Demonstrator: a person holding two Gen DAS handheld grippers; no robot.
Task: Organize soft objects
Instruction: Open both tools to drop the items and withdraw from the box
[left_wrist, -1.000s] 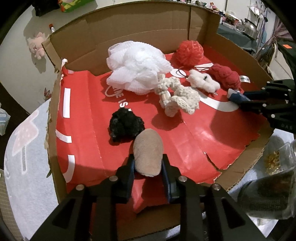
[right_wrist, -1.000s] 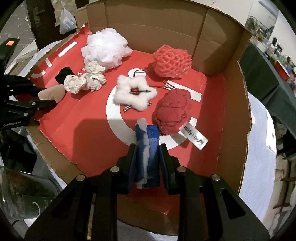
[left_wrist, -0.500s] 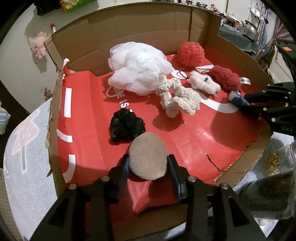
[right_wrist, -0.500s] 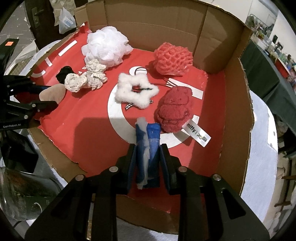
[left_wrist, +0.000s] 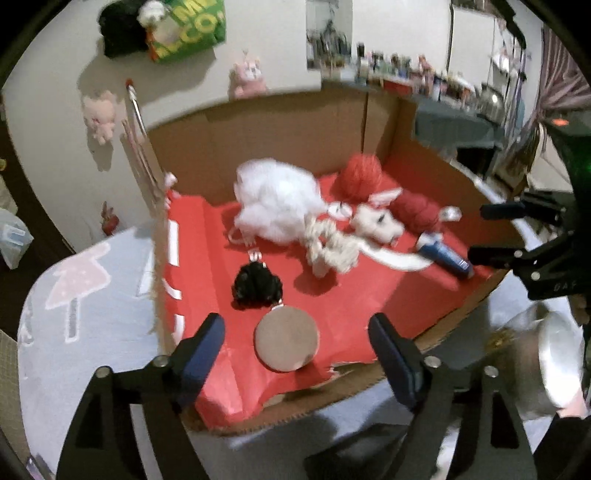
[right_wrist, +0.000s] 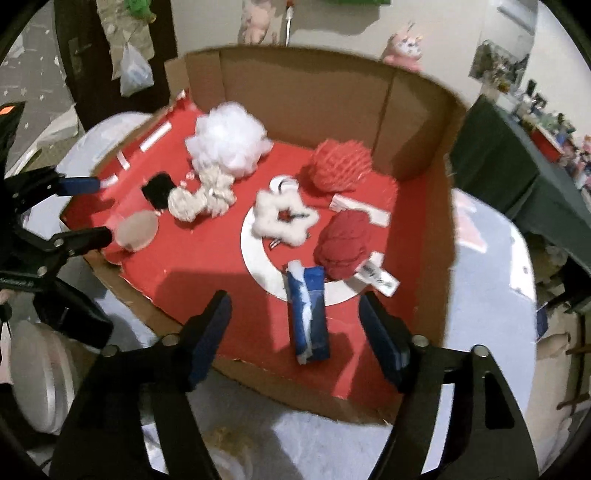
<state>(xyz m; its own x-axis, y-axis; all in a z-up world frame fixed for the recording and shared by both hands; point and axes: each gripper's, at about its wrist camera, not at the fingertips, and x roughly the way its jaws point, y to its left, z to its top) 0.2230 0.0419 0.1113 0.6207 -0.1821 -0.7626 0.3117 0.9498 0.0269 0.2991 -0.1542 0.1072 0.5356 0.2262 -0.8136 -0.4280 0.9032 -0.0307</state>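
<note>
A shallow cardboard box (left_wrist: 258, 125) with a red lining holds the soft objects. A round beige sponge (left_wrist: 286, 344) lies near its front edge, free between the jaws of my open left gripper (left_wrist: 295, 343). A blue tissue pack (right_wrist: 308, 314) lies on the lining just ahead of my open right gripper (right_wrist: 295, 325), untouched. Further in are a black pom-pom (left_wrist: 256, 286), a white mesh puff (left_wrist: 277, 199), a cream rope toy (left_wrist: 328, 247), a white fluffy star (right_wrist: 282, 218), a red plush (right_wrist: 345, 242) and a red net ball (right_wrist: 340, 164).
The box sits on a pale patterned cloth (left_wrist: 81, 295). A shiny metal pot (left_wrist: 550, 362) stands to the right of the left gripper, outside the box. A dark green table (right_wrist: 517, 177) with clutter is at the far right. Plush toys hang on the wall behind.
Both grippers opened and pulled back and up from the box. The beige sponge and the blue tissue pack were let go and now lie on the red lining.
</note>
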